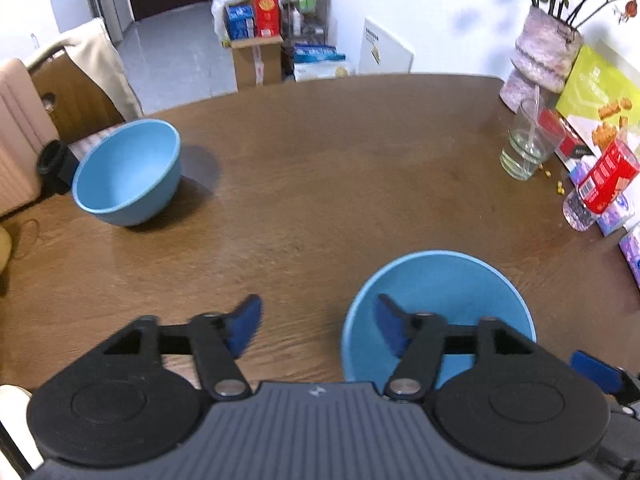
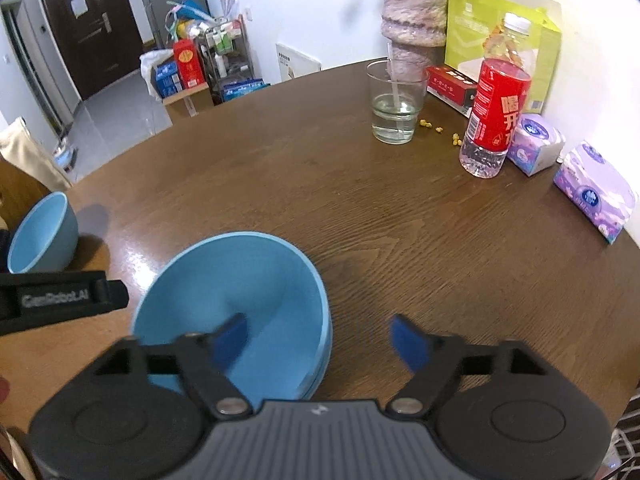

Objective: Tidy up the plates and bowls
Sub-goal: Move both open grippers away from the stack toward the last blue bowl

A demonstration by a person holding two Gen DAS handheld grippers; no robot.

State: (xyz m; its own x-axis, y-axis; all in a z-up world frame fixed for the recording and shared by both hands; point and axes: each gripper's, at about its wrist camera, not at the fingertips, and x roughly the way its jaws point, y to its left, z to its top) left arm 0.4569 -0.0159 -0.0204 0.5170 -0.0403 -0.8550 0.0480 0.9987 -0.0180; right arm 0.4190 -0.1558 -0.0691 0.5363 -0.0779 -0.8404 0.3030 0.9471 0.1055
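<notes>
Left wrist view: the left gripper hangs over the near edge of the brown wooden table, jaws spread wide and holding nothing. Its left blue pad is over bare wood; its right one is over the hollow of the near blue bowl, not pressing on it.

Near blue bowl: upright by the near edge. In the right wrist view its right side shows a double rim, as if two bowls sit nested; I cannot tell for sure.

Far blue bowl: at the left edge of the table, tilted with its mouth toward the camera, well apart from the near bowl.

Right wrist view: the right gripper is also spread wide and empty. Its left pad is over the inside of the near blue bowl, and its right pad over bare wood beside the bowl. The black body of the left gripper enters from the left, just beside the bowl's rim.

Right edge of the table, along the wall:
- Glass tumbler, a little water and a clear stick in it.
- Pink mottled vase with stems, behind the glass.
- Plastic bottle, red label, white cap.
- Two purple tissue packs.
- Green carton and a red box against the wall.
- Small yellow crumbs between glass and bottle.
</notes>
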